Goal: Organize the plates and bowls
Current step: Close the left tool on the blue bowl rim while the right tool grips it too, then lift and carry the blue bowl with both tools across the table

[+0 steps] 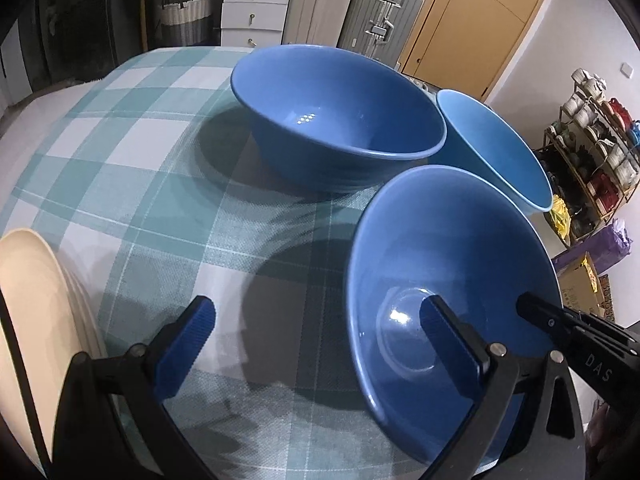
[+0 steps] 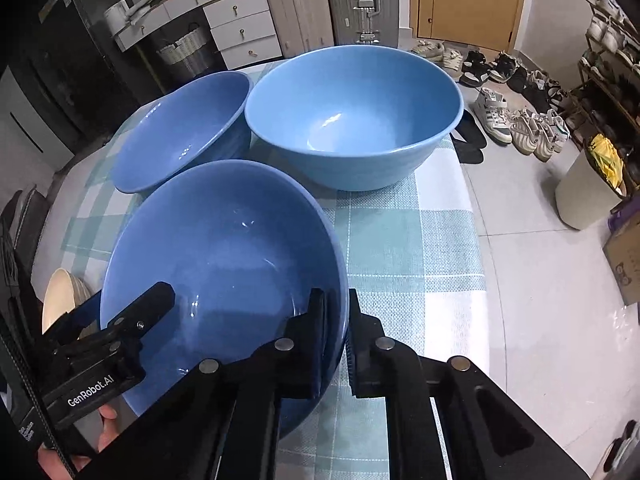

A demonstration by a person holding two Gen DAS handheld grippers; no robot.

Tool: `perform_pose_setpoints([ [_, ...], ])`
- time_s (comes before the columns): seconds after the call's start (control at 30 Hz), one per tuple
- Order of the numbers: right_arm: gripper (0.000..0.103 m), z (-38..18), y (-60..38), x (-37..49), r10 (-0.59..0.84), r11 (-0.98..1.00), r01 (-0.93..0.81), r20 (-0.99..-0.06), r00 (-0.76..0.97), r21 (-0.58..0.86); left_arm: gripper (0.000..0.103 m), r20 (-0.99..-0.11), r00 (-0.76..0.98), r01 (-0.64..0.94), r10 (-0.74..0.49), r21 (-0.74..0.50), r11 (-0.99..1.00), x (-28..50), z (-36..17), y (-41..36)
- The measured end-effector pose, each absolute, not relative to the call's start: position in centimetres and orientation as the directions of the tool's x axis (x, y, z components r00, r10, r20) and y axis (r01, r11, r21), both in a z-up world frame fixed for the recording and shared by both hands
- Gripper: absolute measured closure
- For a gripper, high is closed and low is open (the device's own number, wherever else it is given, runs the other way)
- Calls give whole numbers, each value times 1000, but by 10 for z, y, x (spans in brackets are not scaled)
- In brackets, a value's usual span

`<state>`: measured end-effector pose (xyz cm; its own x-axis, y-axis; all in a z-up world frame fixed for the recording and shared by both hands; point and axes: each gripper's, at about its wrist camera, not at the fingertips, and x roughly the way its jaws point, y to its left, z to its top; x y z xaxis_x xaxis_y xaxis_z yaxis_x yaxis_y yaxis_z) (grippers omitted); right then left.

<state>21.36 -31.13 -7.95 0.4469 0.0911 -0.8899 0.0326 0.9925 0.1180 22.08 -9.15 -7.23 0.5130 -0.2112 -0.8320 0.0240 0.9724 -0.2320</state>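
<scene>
Three blue bowls are on or over a teal checked tablecloth [image 1: 160, 184]. My right gripper [image 2: 336, 344] is shut on the rim of the near blue bowl [image 2: 224, 264], one finger inside and one outside, holding it tilted; the same bowl shows in the left wrist view [image 1: 452, 264]. My left gripper [image 1: 316, 336] is open, its right finger [image 1: 448, 336] inside that bowl and its left finger over the cloth. A second blue bowl [image 1: 336, 116] [image 2: 184, 132] stands behind. A lighter blue bowl [image 2: 352, 116] [image 1: 496, 148] stands beside it. Cream plates [image 1: 28, 320] [image 2: 64, 292] sit at the left.
The table edge [image 2: 476, 240] drops off to the right onto a tiled floor with shoes [image 2: 516, 120]. A shoe rack [image 1: 592, 144], a bin [image 2: 592, 188] and boxes stand at the right. Drawers, a basket and suitcases [image 1: 384, 8] stand beyond the table.
</scene>
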Motion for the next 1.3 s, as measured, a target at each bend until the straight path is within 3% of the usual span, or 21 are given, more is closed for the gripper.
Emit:
perform_pose_setpoints([
  [0.63, 94, -78, -295, 205, 107, 994, -29, -898, 428, 105, 3, -839, 486, 103, -245, -223, 969, 218, -71, -97],
  [0.93, 94, -78, -295, 203, 93, 995, -17, -904, 417, 95, 37, -835, 495, 173, -241, -178, 969, 213, -67, -98],
  [1.0, 93, -77, -294, 203, 81, 997, -17, -907, 414, 81, 62, -836, 482, 180, -261, -198, 964, 213, -69, -96],
  [1.07, 93, -78, -293, 203, 72, 997, -14, -909, 410, 73, 79, -830, 461, 191, -313, -251, 949, 214, -72, -93],
  [1.2, 93, -78, -294, 203, 70, 997, 0, -915, 398, 76, 91, -828, 448, 194, -338, -279, 941, 212, -74, -91],
  [1.3, 93, -78, -295, 201, 71, 997, 9, -918, 390, 81, 93, -821, 469, 186, -327, -270, 945, 210, -69, -89],
])
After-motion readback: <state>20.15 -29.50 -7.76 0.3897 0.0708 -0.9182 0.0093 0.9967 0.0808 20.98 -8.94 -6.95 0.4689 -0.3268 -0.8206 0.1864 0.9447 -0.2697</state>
